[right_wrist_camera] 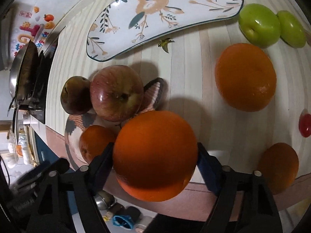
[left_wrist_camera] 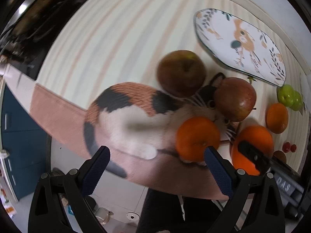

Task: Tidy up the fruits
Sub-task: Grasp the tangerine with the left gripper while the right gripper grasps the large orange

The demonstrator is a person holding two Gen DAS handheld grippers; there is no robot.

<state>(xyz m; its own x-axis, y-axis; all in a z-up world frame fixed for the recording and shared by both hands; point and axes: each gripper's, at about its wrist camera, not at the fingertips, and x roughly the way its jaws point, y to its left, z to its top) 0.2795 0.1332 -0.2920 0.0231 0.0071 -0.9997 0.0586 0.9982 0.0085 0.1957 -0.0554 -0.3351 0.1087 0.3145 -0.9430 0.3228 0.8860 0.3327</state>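
Note:
A big orange point(right_wrist_camera: 155, 155) sits between the fingers of my right gripper point(right_wrist_camera: 155, 164), whose pads press on both its sides near the table's front edge. In the left wrist view that orange point(left_wrist_camera: 252, 141) shows with a black finger across it. My left gripper point(left_wrist_camera: 155, 165) is open and holds nothing, hanging over the near edge of a cat-shaped mat point(left_wrist_camera: 124, 112). On the mat lie two red apples point(left_wrist_camera: 181, 72) point(left_wrist_camera: 235, 99) and a smaller orange point(left_wrist_camera: 197, 137), which is close to the right fingertip. A bare, long flowered plate point(right_wrist_camera: 155, 15) lies beyond them.
Two green apples point(right_wrist_camera: 258, 27), another orange point(right_wrist_camera: 245, 76), a fourth orange point(right_wrist_camera: 278, 167) and red cherry tomatoes point(right_wrist_camera: 305, 125) lie to the right on the striped cloth. A pan on a stove point(right_wrist_camera: 23, 68) stands at far left. The table edge and floor are below.

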